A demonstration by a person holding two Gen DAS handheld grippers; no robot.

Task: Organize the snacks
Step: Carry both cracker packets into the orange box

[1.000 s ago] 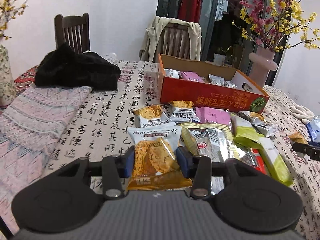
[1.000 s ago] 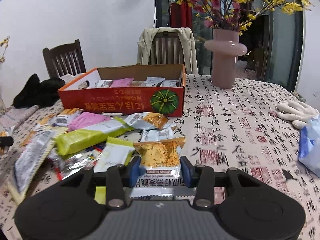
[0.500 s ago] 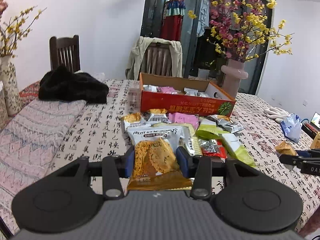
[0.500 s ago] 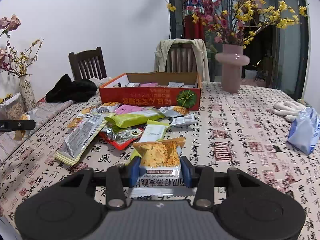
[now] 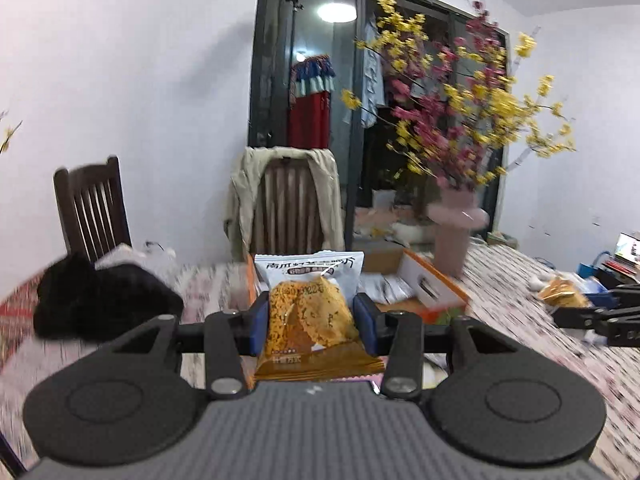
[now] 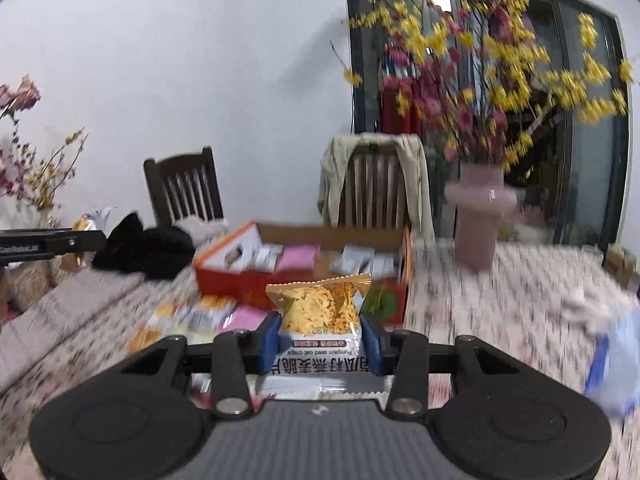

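Over at the far left a black bundle of cloth [image 5: 104, 300] lies on the bench [image 6: 500, 312], which wears a calligraphy-print cover. The left gripper [image 5: 311, 322] has its blue-padded fingers [image 5: 259, 322] clamped on a white-and-orange crisp packet with its white end up [image 5: 310, 312], held clear above the bench. Behind it sits the open orange cardboard box [image 6: 240, 280], with small packets inside. The right gripper [image 6: 321, 340] pinches a second crisp packet, orange end up [image 6: 320, 312], also off the bench, in front of the box. Loose snacks [image 6: 208, 316] lie left of it, blurred, perhaps pink and orange wrappers. A pink vase of yellow and red blossoms [image 6: 480, 220] stands to the right.
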